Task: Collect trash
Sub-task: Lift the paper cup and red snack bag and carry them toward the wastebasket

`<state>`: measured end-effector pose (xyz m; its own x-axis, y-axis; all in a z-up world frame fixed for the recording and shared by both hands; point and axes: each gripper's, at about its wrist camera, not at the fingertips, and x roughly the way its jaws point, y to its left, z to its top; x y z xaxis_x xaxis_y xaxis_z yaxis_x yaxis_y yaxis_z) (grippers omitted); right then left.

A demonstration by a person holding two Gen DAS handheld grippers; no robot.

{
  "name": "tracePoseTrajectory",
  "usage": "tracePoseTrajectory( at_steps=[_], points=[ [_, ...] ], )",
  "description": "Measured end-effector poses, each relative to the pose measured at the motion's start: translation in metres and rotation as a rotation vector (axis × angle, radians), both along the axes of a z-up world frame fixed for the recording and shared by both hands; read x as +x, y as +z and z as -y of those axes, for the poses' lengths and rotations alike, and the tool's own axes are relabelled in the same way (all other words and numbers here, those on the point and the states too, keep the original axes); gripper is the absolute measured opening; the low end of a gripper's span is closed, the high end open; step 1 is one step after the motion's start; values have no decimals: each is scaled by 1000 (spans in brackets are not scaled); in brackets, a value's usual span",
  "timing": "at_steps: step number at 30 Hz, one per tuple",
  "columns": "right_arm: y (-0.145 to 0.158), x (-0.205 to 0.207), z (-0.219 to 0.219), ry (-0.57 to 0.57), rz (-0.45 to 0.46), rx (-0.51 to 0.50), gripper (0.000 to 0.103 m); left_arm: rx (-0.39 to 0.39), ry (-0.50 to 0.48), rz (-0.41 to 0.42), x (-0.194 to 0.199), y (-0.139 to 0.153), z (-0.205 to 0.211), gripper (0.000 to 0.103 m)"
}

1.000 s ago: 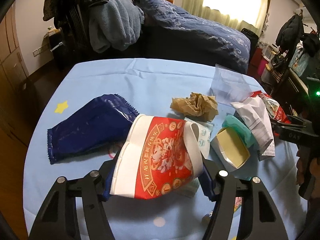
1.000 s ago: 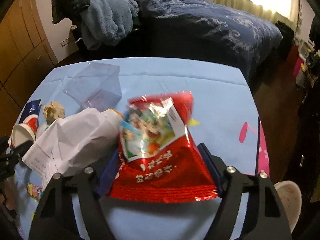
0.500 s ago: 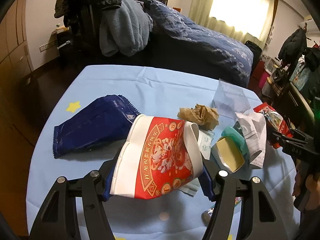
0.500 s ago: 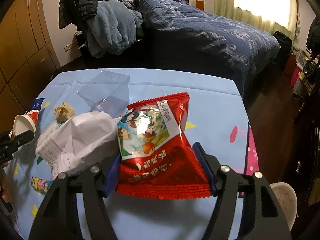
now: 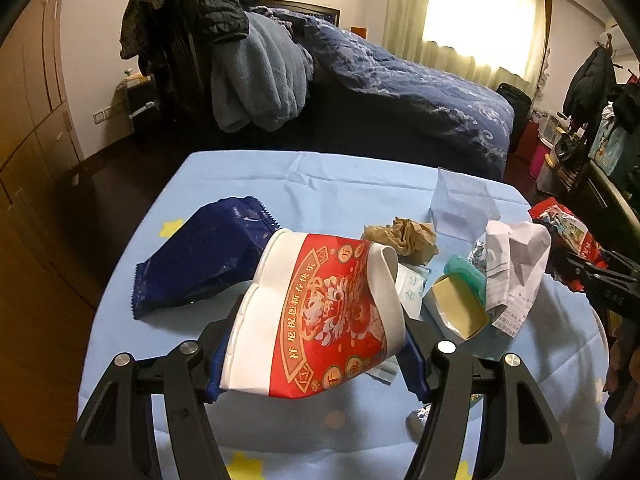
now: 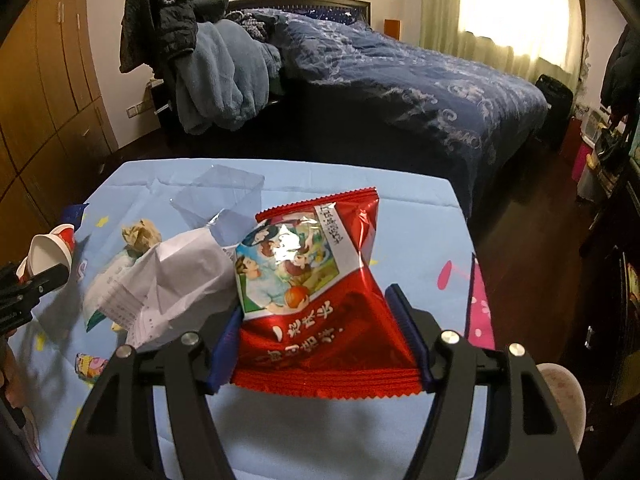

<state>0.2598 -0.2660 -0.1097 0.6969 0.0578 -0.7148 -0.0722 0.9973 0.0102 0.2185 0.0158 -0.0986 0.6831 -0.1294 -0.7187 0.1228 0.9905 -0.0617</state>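
Left tongs (image 5: 316,344) pinch a squashed red-and-white paper cup (image 5: 320,316); right tongs (image 6: 320,344) pinch a shiny red snack bag (image 6: 316,300).

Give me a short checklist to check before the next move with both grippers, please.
1. Left gripper shut on the paper cup: ok.
2. Right gripper shut on the red snack bag: ok.
3. Cup not crushed: not ok, its wall looks squeezed.
4. Held things lifted off the table: cannot tell.
5. Trash bin in view for dropping: not ok, none visible.
6. Other trash left: blue bag, brown paper ball, white paper lie on the table: ok.
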Motion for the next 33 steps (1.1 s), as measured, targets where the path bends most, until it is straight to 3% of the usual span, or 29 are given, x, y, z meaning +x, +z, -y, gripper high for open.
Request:
tracePoseTrajectory(
  at_steps=[17, 33],
  points=[
    [20, -43, 2, 1, 50, 64, 67, 52, 28, 71, -23, 21, 6, 67],
    [32, -93, 9, -1, 79, 135, 68, 32, -18, 118, -53, 44, 29, 67]
  ],
)
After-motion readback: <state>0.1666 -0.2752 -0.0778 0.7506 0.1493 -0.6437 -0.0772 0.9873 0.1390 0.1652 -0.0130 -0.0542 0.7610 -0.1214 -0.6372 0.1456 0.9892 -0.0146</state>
